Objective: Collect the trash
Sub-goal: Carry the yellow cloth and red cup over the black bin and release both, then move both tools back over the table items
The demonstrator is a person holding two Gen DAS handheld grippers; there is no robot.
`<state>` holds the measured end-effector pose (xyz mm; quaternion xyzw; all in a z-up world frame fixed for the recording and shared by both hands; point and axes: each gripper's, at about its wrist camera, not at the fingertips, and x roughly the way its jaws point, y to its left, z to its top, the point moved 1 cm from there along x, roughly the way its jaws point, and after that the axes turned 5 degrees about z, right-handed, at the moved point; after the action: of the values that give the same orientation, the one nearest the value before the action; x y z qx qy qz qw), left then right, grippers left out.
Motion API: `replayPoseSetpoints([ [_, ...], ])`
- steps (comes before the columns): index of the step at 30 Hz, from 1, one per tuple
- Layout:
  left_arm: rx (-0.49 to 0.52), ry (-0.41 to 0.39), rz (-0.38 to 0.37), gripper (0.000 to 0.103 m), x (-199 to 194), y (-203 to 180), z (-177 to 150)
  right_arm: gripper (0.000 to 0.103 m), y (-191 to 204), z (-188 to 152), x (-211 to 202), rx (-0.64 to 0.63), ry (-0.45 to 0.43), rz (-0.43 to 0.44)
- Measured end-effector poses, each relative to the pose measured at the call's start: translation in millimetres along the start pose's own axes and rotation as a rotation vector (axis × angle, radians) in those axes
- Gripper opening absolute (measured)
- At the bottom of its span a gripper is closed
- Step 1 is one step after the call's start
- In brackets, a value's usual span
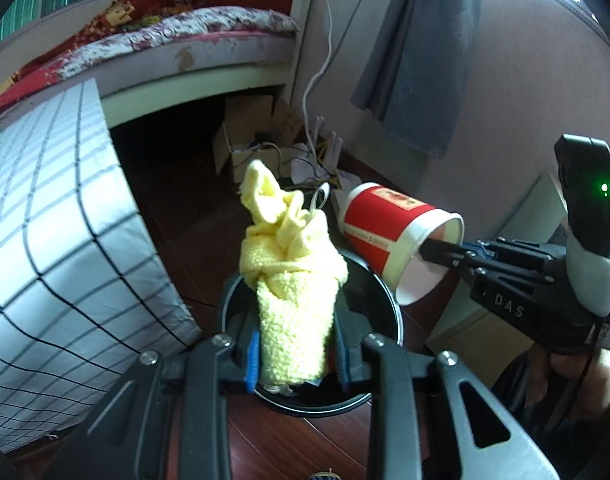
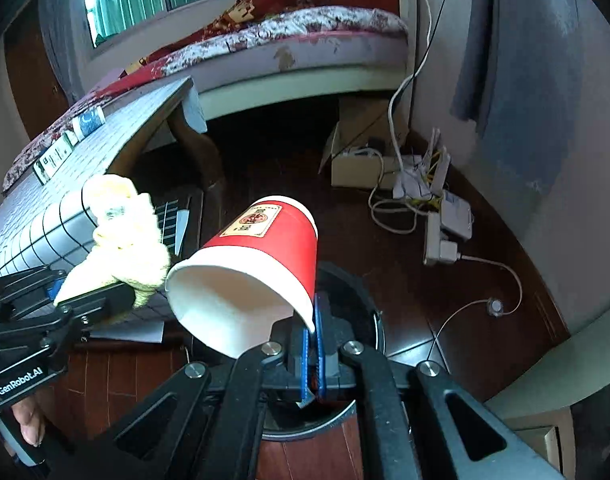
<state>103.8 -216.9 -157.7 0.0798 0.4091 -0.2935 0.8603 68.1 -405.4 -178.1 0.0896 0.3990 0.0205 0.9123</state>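
Observation:
My left gripper (image 1: 297,344) is shut on a crumpled yellow cloth (image 1: 291,276) and holds it upright over a round black trash bin (image 1: 391,312) on the floor. My right gripper (image 2: 314,344) is shut on the rim of a red and white paper cup (image 2: 261,264), tilted with its mouth toward the camera, also above the bin (image 2: 369,308). In the left wrist view the cup (image 1: 389,236) and the right gripper (image 1: 437,254) sit just right of the cloth. In the right wrist view the cloth (image 2: 121,240) and the left gripper (image 2: 101,300) are at the left.
A table with a checked cloth (image 1: 53,216) stands at the left with small boxes (image 2: 71,140) on it. A bed (image 2: 305,40) is behind. A cardboard box (image 2: 361,156), cables and a power strip (image 2: 441,240) lie on the dark wood floor. A grey curtain (image 1: 421,52) hangs at the right.

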Motion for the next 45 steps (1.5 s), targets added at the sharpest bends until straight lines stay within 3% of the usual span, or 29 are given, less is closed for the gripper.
replayPoseSetpoints([
  [9, -0.026, 0.071, -0.046, 0.032, 22, -5, 0, 0.003, -3, -3, 20, -0.026, 0.069, 0.046],
  [11, -0.047, 0.105, -0.075, 0.055, 30, -2, -4, 0.004, -5, -7, 31, -0.044, 0.12, 0.048],
  [12, -0.049, 0.117, -0.068, 0.083, 33, 0, -5, 0.018, -7, -9, 35, -0.048, 0.14, 0.032],
  [13, -0.058, 0.121, -0.043, 0.097, 32, 5, -9, 0.041, -15, -11, 42, -0.03, 0.175, 0.002],
  [14, -0.064, 0.11, -0.028, 0.098, 30, 10, -12, 0.077, -22, -14, 45, -0.003, 0.196, -0.012],
  [15, -0.07, 0.107, -0.001, 0.098, 28, 14, -16, 0.091, -30, -17, 44, 0.034, 0.194, -0.01],
  [19, -0.106, 0.094, 0.105, 0.099, 26, 30, -21, 0.092, -33, -13, 34, 0.049, 0.132, -0.05],
  [21, -0.109, 0.085, 0.154, 0.102, 26, 32, -22, 0.102, -29, -13, 33, 0.037, 0.11, -0.08],
  [24, -0.094, 0.063, 0.193, 0.102, 21, 31, -23, 0.102, -21, -11, 30, 0.012, 0.085, -0.105],
  [45, -0.081, -0.03, 0.245, 0.102, -3, 38, -14, 0.102, 9, -1, 19, -0.055, 0.025, -0.105],
])
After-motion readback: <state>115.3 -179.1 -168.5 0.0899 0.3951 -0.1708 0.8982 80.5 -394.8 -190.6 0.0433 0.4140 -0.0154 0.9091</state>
